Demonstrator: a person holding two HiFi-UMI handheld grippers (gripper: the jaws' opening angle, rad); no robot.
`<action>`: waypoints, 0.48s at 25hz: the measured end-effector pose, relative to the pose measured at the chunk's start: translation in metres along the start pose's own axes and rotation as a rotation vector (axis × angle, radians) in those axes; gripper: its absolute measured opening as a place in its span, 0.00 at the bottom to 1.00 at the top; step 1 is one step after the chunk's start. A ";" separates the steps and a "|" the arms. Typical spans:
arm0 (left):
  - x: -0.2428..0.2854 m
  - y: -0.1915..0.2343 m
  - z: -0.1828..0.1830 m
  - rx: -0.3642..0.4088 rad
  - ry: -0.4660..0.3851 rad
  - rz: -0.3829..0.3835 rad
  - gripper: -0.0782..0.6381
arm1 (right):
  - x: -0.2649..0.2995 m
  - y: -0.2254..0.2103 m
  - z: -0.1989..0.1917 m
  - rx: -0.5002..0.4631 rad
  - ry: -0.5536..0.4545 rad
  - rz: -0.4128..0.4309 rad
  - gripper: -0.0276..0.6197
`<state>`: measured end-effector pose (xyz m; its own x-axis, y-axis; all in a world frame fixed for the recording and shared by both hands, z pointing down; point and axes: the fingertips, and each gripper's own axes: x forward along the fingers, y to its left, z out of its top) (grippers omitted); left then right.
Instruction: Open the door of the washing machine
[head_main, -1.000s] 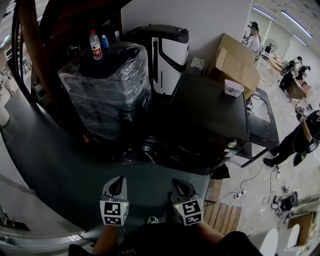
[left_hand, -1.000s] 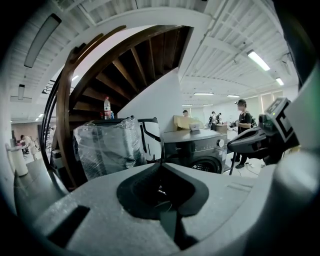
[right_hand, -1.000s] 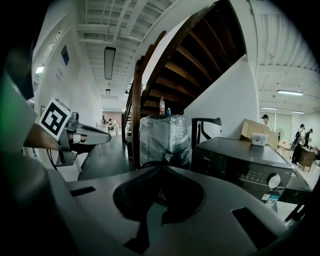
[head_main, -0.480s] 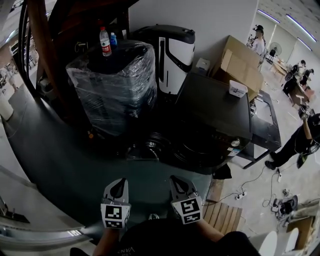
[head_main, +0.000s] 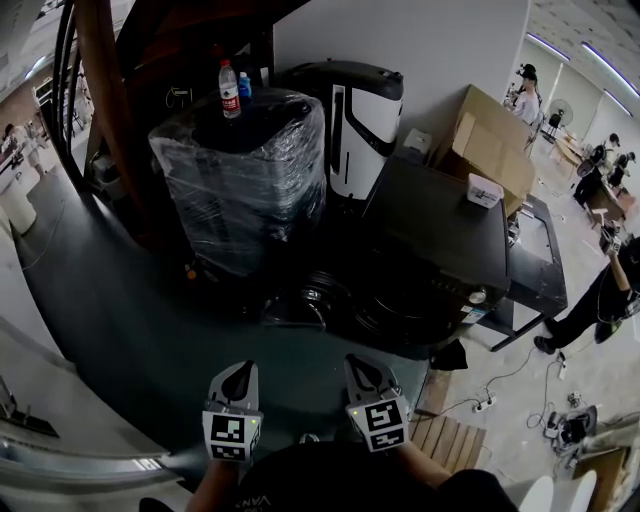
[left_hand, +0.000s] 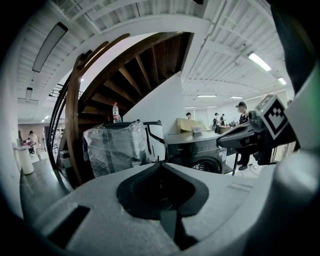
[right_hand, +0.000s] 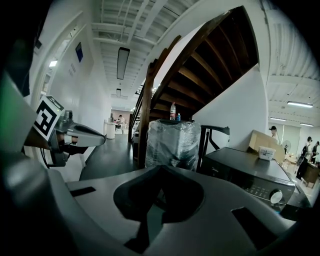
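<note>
The black front-loading washing machine stands ahead of me, its round door closed and facing me. The left gripper view shows the machine small and far off. From the right gripper view I see its top and control panel. My left gripper and right gripper hover side by side low in the head view, well short of the machine. Both are shut with nothing in them. Each gripper shows in the other's view: the right gripper and the left gripper.
A plastic-wrapped appliance with bottles on top stands left of the washer, a black-and-white machine behind it. Cardboard boxes sit at the back right, wooden stairs at the left. A person, cables and a pallet are at the right.
The head view has swung, so the washer and the wrapped appliance sit further right in it. Both grippers stay shut at the bottom of the view.
</note>
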<state>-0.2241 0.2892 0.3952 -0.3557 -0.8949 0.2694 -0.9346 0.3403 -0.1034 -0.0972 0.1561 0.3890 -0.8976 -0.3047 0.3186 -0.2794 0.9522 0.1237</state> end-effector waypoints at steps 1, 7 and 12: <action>-0.001 0.000 -0.001 0.000 0.001 0.000 0.13 | 0.000 0.000 0.000 -0.001 0.002 0.000 0.05; -0.005 -0.002 -0.002 0.000 0.008 -0.009 0.13 | -0.001 0.003 0.000 0.002 0.014 0.002 0.05; -0.004 -0.001 -0.001 0.003 0.014 -0.020 0.13 | 0.001 0.002 0.001 0.004 0.027 -0.004 0.05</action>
<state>-0.2218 0.2931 0.3954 -0.3372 -0.8975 0.2844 -0.9414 0.3219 -0.1004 -0.0992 0.1572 0.3887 -0.8871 -0.3085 0.3433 -0.2839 0.9512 0.1213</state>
